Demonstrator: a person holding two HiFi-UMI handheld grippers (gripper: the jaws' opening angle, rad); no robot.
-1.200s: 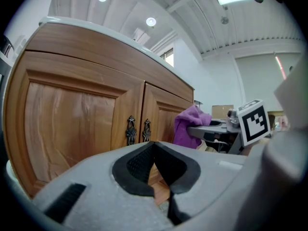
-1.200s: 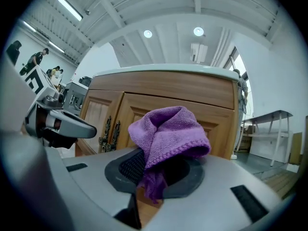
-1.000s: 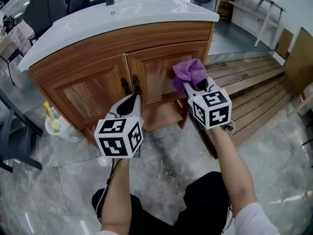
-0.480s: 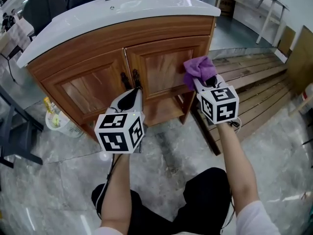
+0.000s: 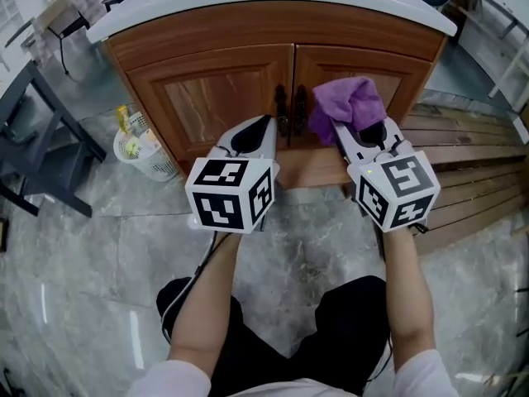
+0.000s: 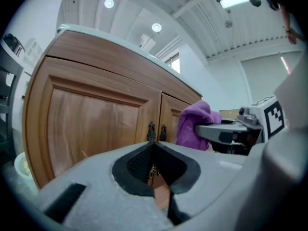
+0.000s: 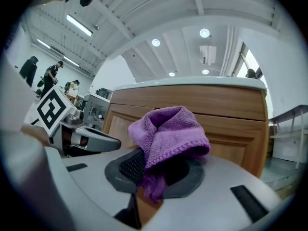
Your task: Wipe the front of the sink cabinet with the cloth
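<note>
Two grippers, one cloth. Right gripper point(image 5: 357, 139): clamped on the purple cloth point(image 5: 347, 104), which is bunched over its tips, ahead at the right door point(image 5: 397, 74) of the sink cabinet point(image 5: 248, 31), beside the door handles point(image 5: 289, 106); contact cannot be confirmed. Left gripper point(image 5: 252, 135): jaws together, nothing held, just left of the right one. Advised: cloth to be pressed flat and drawn in overlapping passes across both doors, handles skirted.
</note>
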